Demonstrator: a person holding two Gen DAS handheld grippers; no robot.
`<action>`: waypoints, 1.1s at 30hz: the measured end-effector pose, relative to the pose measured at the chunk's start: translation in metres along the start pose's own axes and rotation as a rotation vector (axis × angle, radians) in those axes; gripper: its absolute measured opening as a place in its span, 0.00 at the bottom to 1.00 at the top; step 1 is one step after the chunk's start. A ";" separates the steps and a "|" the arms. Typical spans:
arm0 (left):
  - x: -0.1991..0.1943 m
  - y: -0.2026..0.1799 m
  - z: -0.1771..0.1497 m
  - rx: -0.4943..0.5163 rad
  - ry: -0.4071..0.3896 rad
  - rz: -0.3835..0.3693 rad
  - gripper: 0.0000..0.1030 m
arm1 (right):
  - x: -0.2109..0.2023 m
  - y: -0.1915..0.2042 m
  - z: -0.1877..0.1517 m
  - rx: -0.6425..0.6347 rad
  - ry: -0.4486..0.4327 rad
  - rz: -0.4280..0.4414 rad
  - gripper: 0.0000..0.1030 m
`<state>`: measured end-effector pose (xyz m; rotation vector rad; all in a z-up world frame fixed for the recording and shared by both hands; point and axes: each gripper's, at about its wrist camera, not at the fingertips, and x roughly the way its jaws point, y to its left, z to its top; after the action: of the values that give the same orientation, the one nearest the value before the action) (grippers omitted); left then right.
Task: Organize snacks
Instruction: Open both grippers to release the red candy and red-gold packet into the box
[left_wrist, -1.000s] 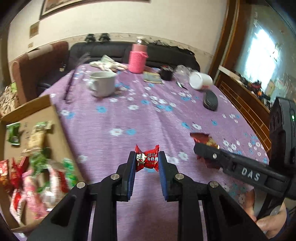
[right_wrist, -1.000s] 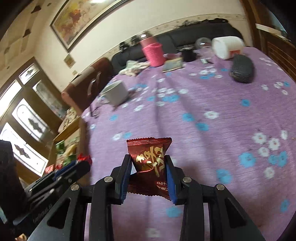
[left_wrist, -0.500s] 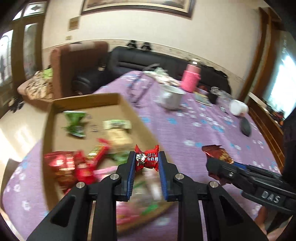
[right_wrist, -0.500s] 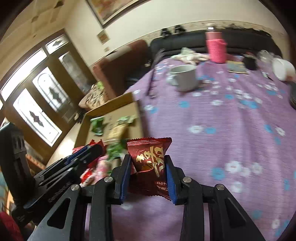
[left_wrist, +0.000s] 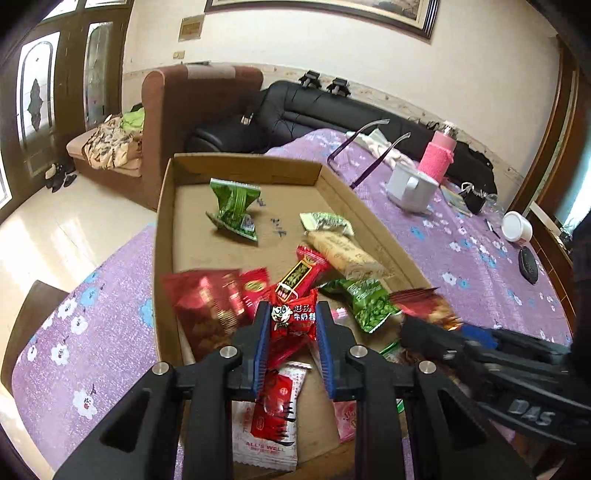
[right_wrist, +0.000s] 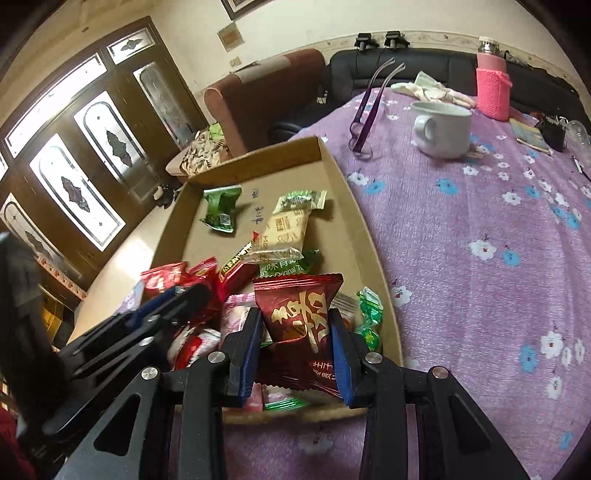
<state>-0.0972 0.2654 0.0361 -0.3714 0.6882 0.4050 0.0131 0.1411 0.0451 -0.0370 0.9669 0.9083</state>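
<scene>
My left gripper (left_wrist: 291, 325) is shut on a small red candy (left_wrist: 293, 322) and holds it above the near end of a shallow cardboard box (left_wrist: 243, 168). My right gripper (right_wrist: 297, 332) is shut on a dark red snack packet (right_wrist: 301, 317) and holds it over the near right part of the same box (right_wrist: 347, 206). The box holds several snack packets, red ones (left_wrist: 210, 302) near me and green ones (left_wrist: 234, 208) further in. The right gripper also shows in the left wrist view (left_wrist: 436, 332), and the left gripper in the right wrist view (right_wrist: 173, 299).
The box lies on a table with a purple flowered cloth (right_wrist: 480, 221). On it stand a white mug (right_wrist: 441, 129), purple glasses (right_wrist: 364, 107), a pink bottle (right_wrist: 493, 88) and a white cup on its side (left_wrist: 517, 227). A brown armchair (left_wrist: 192, 110) and black sofa (left_wrist: 314, 110) stand beyond.
Both grippers have swung left from the open cloth to over the cardboard box, each still holding its snack. The box now fills the middle of both views.
</scene>
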 end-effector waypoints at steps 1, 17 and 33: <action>-0.001 -0.001 0.000 0.006 -0.004 0.000 0.22 | 0.001 0.000 0.000 -0.006 -0.005 -0.003 0.37; 0.010 -0.003 0.002 -0.001 0.023 0.069 0.25 | 0.011 0.013 -0.015 -0.147 -0.121 -0.025 0.39; 0.004 -0.019 0.000 0.059 -0.049 0.200 0.47 | -0.015 -0.005 -0.019 -0.087 -0.181 0.030 0.46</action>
<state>-0.0852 0.2504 0.0368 -0.2366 0.6902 0.5806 -0.0004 0.1201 0.0428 -0.0141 0.7618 0.9635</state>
